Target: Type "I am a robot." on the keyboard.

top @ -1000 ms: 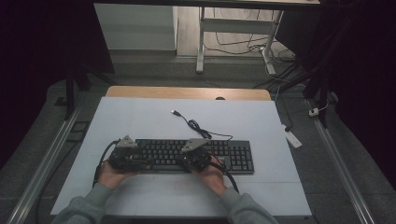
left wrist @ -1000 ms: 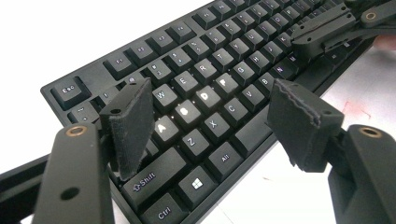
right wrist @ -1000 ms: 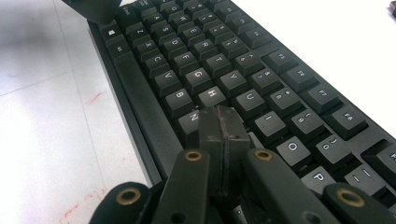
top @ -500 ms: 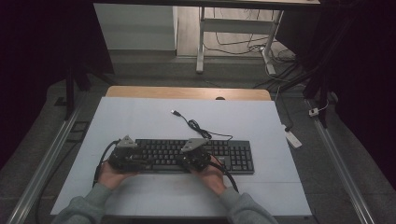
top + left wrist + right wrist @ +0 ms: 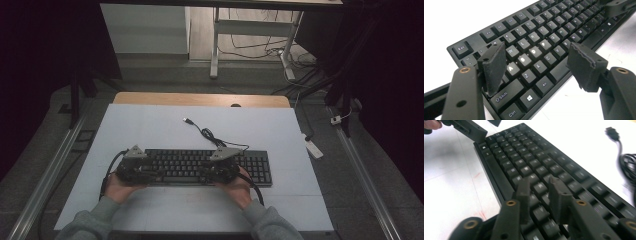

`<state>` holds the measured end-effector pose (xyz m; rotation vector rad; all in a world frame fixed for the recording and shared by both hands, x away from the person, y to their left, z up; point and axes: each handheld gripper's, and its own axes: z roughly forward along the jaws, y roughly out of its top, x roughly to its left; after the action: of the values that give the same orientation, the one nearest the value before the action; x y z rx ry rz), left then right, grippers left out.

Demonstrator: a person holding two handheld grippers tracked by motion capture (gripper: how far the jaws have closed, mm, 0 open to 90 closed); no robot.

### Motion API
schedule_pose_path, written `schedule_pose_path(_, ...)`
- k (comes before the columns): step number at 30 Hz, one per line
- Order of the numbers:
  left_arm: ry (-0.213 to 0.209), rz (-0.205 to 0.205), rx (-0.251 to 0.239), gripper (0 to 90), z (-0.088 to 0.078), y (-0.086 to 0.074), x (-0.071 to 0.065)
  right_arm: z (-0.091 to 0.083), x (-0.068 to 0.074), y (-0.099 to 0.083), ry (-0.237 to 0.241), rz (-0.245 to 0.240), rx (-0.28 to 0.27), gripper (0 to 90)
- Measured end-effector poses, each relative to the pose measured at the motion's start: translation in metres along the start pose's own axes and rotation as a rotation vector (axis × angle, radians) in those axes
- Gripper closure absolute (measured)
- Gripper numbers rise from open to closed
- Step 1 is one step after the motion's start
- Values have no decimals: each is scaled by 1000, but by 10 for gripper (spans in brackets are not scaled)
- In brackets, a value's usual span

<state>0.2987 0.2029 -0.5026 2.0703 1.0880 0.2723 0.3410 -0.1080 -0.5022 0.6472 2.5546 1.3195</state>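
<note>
Right gripper (image 5: 537, 195) had shifted a bit and its jaws had just been opening, nothing between them; left gripper (image 5: 537, 67) gaped wide. Both hovered over the keyboard (image 5: 200, 166) mid-table. A drooping pad could've mashed stray keys.

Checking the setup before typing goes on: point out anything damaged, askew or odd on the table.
The keyboard lies square, but its cable is unplugged, the plug loose on the table. The left hand-held gripper has a ragged, chipped pad. Faint red smudges mark the table.
</note>
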Motion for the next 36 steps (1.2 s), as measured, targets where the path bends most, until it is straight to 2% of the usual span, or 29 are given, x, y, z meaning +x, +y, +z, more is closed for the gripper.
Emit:
schedule_pose_path(4, -2, 0, 3, 311, 0, 0, 0, -16, -5, -8, -35, 2, -7, 606)
schedule_pose_path(8, -5, -1, 1, 312, 0, 0, 0, -30, -11, -16, -47, 31, -24, 551)
schedule_pose_path(22, -15, -5, -5, 312, -1, 0, 0, -69, -24, -43, -129, 74, -44, 481)
schedule_pose_path(28, -20, -6, -6, 316, -1, 0, 0, -79, -26, -52, -150, 78, -42, 474)
schedule_pose_path(36, -24, 1, -4, 336, 0, 0, -2, -80, -27, -54, -152, 81, -38, 473)
